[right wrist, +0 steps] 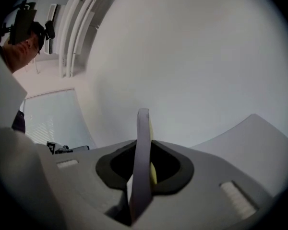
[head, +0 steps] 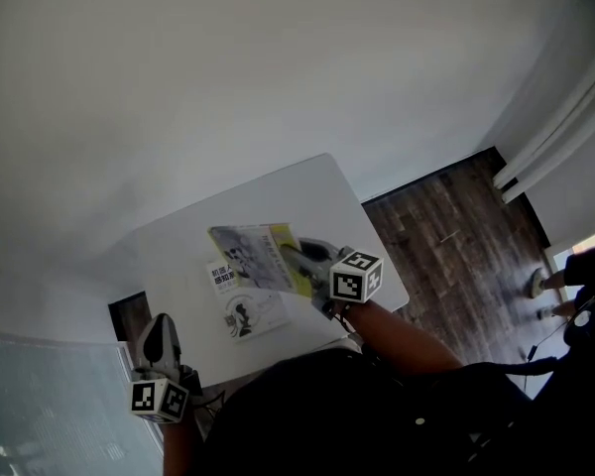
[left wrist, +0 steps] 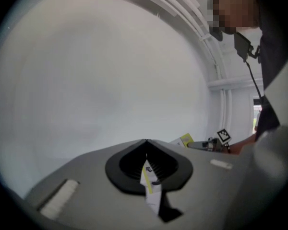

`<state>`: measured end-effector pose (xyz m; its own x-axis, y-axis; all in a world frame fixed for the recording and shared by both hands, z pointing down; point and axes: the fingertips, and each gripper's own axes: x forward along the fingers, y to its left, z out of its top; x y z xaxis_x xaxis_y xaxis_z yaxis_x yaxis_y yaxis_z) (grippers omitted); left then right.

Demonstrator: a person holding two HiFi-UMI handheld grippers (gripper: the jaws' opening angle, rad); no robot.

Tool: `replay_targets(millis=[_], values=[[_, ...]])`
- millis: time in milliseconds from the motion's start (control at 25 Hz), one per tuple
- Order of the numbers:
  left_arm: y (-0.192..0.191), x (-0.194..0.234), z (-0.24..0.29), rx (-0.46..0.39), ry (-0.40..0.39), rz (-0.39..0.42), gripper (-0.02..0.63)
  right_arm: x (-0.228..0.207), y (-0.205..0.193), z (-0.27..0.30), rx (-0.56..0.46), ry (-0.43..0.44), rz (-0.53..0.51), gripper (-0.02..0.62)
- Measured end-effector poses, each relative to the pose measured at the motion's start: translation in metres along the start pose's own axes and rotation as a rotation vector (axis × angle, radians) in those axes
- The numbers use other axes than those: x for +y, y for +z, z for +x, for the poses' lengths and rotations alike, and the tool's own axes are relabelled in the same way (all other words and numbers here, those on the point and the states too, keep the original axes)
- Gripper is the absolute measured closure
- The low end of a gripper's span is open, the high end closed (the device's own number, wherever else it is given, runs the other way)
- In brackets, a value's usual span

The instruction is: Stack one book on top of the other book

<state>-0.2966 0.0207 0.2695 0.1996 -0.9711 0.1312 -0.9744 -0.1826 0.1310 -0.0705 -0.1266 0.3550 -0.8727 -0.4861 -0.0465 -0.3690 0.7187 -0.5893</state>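
Plain white bench (head: 278, 196), rectangular, seen from steeply above and skewed in the head view. Backed by a bare pale wall (head: 228, 67). Bordered on the right by dark wood-plank floor (head: 446, 216), with white rails (head: 560, 127) slanting at the far right. Bordered at the lower left by a pale window (head: 40, 405), showing as light slats in the right gripper view.

Right tongs (head: 296, 256): clenched on the yellow-green book (head: 258, 256), gripped at its right-hand edge in the head view. Parted only by the book's thickness. Book seen edge-on in the right gripper view, upright between the jaws and rising past their tips against the wall. Held over the middle of the bench, overlapping the upper part of the white book (head: 246, 310) in the head view. Contact between the two not tellable.

White book: flat on the bench, cover up, dark print and a small figure on it, toward the bench edge nearest the person.

Left tongs (head: 159, 330): at the bench's lower-left edge in the head view, well apart from both books. Drawn together at the tips in the left gripper view, aimed at bare wall. Thin white-and-yellow strip (left wrist: 151, 186) lodged in the dark recess behind the tips. Its nature not tellable, nor any pinch on it. At the right of that same view: the yellow-green book and the right tongs' marker cube (left wrist: 223, 135).
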Motion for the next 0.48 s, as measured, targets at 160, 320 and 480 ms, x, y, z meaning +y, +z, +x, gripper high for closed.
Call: replay_targets(millis=[160,320,480], values=[[0.006,-0.007,-0.006,0.001,0.034,-0.007,0.6,0.006,0.005,-0.003,0.007,0.036,0.009,0.522],[0.015,-0.019,-0.015,0.007,0.038,0.028,0.6,0.016,0.014,-0.008,0.007,0.068,0.028,0.522],[0.022,-0.029,-0.019,-0.007,0.063,0.017,0.6,0.018,0.021,-0.011,-0.003,0.1,0.056,0.52]])
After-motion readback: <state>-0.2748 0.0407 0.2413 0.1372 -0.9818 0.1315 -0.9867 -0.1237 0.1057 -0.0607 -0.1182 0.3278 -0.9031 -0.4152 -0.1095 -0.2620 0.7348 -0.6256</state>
